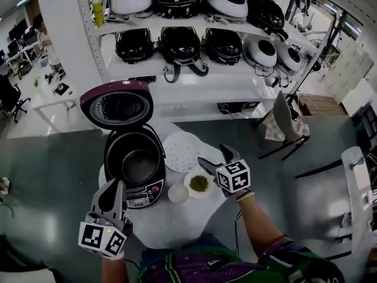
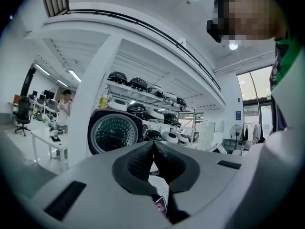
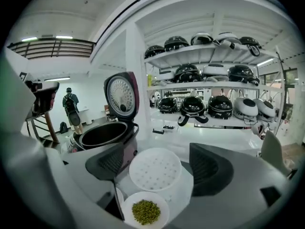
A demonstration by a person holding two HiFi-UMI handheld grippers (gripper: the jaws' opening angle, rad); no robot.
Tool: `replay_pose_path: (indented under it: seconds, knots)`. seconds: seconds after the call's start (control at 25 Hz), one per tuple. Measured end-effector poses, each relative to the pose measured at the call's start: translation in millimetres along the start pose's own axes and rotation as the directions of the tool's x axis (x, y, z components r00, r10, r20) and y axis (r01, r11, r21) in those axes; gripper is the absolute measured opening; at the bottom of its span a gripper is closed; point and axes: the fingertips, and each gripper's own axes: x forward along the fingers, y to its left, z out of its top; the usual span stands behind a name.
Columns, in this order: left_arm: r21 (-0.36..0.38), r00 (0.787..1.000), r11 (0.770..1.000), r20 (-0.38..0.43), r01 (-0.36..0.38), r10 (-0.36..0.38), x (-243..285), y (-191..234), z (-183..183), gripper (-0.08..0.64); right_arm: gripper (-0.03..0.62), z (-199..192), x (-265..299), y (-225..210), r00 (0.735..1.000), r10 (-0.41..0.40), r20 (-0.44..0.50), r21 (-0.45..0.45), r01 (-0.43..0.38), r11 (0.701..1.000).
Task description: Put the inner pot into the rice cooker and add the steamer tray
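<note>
Left gripper [image 1: 115, 188] is nearest, at the table's [image 1: 171, 226] near-left edge, just in front of the rice cooker [image 1: 147, 188]. Its jaws are pressed together with nothing between them. Right gripper [image 1: 217, 158] is over the table's right edge, above the dish of green beans [image 1: 199, 183]. Its jaws are spread wide, gripping nothing.

Inner pot [image 1: 138, 164] sits upright in the cooker, mouth up. The lid [image 1: 116, 104] is hinged back, inner face toward the person. Steamer tray [image 1: 181, 151] lies flat on the table just right of the cooker, holes up; it is round, so no long axis. Small white bowl [image 1: 178, 193] is near the cooker's front-right corner, beside the bean dish.

Right gripper view frames tray and beans between its jaws. Left gripper view catches the lid and the shelves [image 2: 143, 92] of cookers behind, not the pot. Head view alone shows both grippers.
</note>
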Motion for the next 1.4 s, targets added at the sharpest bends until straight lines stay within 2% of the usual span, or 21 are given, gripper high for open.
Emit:
replay_pose_path:
  seconds: [0.32,0.56,0.76,1.4]
  knots:
    - [0.0,0.996,0.996,0.002,-0.086,0.086,38,-19,-28,0.021,0.403,-54,57,-53,0.993,0.055,-0.106,-0.026,-0.058,0.998]
    - [-0.017,0.994,0.994,-0.009,-0.112,0.111,61,-32,-43,0.021,0.382,-74,97,-73,0.985,0.08,-0.151,-0.026,-0.085,0.996]
    - [-0.024,0.991,0.991,-0.014,-0.132,0.132,75,-36,-46,0.021,0.376,-99,127,-92,0.974,0.09,-0.208,0.019,-0.088,0.996]
    - [-0.022,0.974,0.979,-0.105,-0.203,0.2,87,-31,-79,0.021,0.362,-159,194,-113,0.941,0.111,-0.319,0.07,-0.093,0.993]
